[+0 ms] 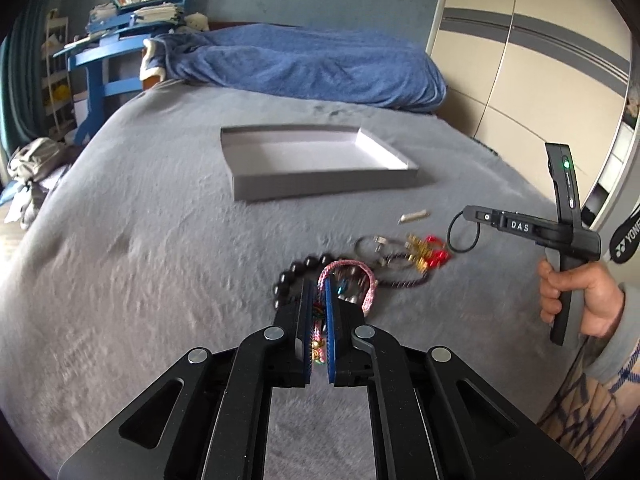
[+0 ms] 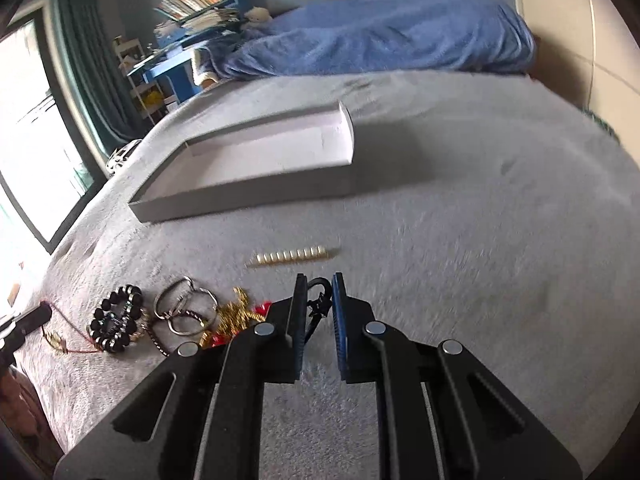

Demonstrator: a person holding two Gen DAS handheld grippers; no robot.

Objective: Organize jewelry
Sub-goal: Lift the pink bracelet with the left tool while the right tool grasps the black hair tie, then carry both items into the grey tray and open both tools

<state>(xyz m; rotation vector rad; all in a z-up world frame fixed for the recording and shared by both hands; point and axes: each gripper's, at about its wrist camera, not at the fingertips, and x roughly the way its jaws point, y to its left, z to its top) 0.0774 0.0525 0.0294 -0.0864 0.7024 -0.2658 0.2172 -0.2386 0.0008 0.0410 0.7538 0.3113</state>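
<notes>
Grey fleece blanket [image 1: 160, 220] fills the left wrist view; an empty grey cardboard tray [image 1: 320, 188] sits centre, jewellery heap [image 1: 400, 254] lower right, blue chair [image 1: 100, 68] upper left. Left gripper [image 1: 319, 292] pinches a pink braided bracelet [image 1: 370, 280].

Right wrist view: window [image 2: 36, 120] at left, blue rumpled duvet [image 2: 380, 36] on top; right gripper [image 2: 319, 284] nips a thin black cord [image 2: 318, 304].

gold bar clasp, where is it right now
The gold bar clasp lies alone on the grey bedspread, between the grey tray and the jewelry pile. In the right wrist view it sits just beyond the right claw.
</notes>
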